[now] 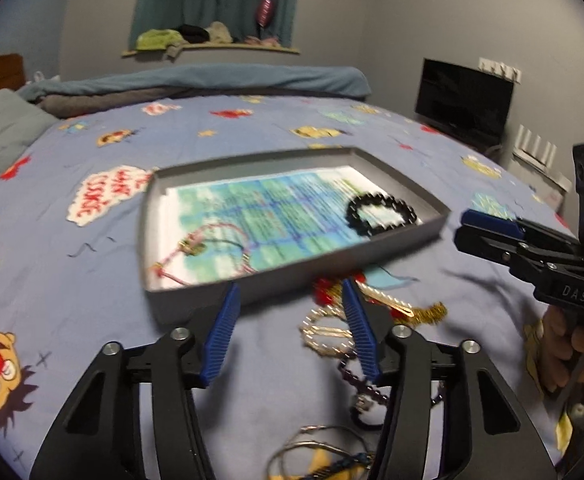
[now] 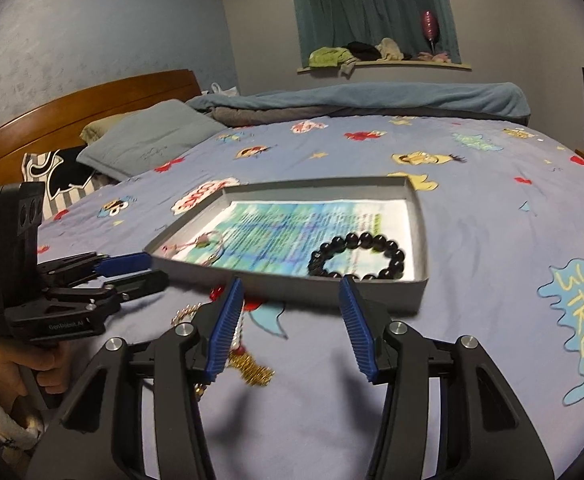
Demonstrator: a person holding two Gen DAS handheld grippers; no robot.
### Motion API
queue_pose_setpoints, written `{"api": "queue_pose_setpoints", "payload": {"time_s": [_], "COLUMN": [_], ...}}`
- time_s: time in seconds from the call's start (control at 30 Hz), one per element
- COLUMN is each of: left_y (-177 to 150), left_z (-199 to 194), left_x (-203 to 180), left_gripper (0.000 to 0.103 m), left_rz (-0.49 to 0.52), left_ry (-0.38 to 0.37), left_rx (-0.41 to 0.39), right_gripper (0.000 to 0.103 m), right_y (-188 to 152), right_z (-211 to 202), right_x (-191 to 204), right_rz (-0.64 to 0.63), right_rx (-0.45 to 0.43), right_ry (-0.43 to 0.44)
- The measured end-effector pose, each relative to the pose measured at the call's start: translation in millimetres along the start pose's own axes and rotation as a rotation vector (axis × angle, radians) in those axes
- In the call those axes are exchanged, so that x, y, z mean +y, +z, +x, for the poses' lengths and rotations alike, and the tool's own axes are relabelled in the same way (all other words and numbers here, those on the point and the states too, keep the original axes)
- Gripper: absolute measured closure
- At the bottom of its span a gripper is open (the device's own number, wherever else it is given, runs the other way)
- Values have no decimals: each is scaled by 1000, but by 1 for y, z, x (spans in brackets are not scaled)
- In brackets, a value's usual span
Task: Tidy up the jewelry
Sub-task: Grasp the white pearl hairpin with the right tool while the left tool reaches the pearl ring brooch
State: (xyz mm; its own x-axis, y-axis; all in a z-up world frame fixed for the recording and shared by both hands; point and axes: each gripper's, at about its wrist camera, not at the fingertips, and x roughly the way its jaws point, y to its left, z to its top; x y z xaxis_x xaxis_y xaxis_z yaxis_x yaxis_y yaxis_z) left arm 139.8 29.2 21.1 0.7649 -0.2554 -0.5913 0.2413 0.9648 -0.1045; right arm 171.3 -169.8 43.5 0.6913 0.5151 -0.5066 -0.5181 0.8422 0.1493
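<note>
Left tongs standing about half open, gripping nothing, hovering over loose gold jewelry lying on bed just before grey tray. Right tongs likewise parted and empty, pointing at tray's near wall. Black bead bracelet and pink cord bracelet sitting inside tray.

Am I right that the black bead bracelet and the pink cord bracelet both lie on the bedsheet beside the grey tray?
Not quite: the black bead bracelet and the pink cord bracelet both lie inside the grey tray, on its printed liner. The right wrist view shows this clearly.
</note>
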Motion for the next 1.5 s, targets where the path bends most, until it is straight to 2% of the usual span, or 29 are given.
{"api": "queue_pose_setpoints", "payload": {"time_s": [0.07, 0.27, 0.33, 0.47, 0.53, 0.77, 0.83, 0.9, 0.97, 1.13, 1.3, 1.5], "left_y": [-3, -11, -13, -17, -17, -17, -17, -16, -14, -11, -9, -6], "left_z": [6, 17, 19, 32, 32, 15, 9, 4, -1, -10, -13, -15], "left_x": [-3, -15, -19, -21, -20, -14, -7, 1, 8, 14, 13, 19], "left_gripper": [60, 59, 56, 56, 61, 62, 62, 62, 62, 62, 62, 62], "left_rz": [7, 45, 69, 79, 78, 74, 56, 32, 9, 3, 9, -8], "left_ry": [-14, -77, -70, -55, -58, -46, -37, -31, -35, -27, -22, -9], "left_rx": [28, 89, 100, 144, 145, 109, 96, 80, 65, 33, 15, -8], "right_gripper": [54, 54, 54, 54, 54, 54, 60, 72, 78, 79, 94, 94], "right_y": [-2, -4, -5, -6, -7, -9, -9, -11, -13, -15, -17, -12], "right_z": [2, 4, 5, 7, 8, 14, 18, 26, 33, 42, 65, 47], "right_x": [1, -2, -2, -1, 1, 11, 15, 20, 25, 34, 34, 29], "right_rz": [-5, 2, 2, 1, -4, -37, -47, -58, -74, -99, -88, -52], "right_rx": [8, 25, 30, 41, 47, 70, 85, 115, 147, 181, 260, 206], "right_ry": [1, 6, 8, 18, 24, 46, 56, 68, 82, 101, 107, 135]}}
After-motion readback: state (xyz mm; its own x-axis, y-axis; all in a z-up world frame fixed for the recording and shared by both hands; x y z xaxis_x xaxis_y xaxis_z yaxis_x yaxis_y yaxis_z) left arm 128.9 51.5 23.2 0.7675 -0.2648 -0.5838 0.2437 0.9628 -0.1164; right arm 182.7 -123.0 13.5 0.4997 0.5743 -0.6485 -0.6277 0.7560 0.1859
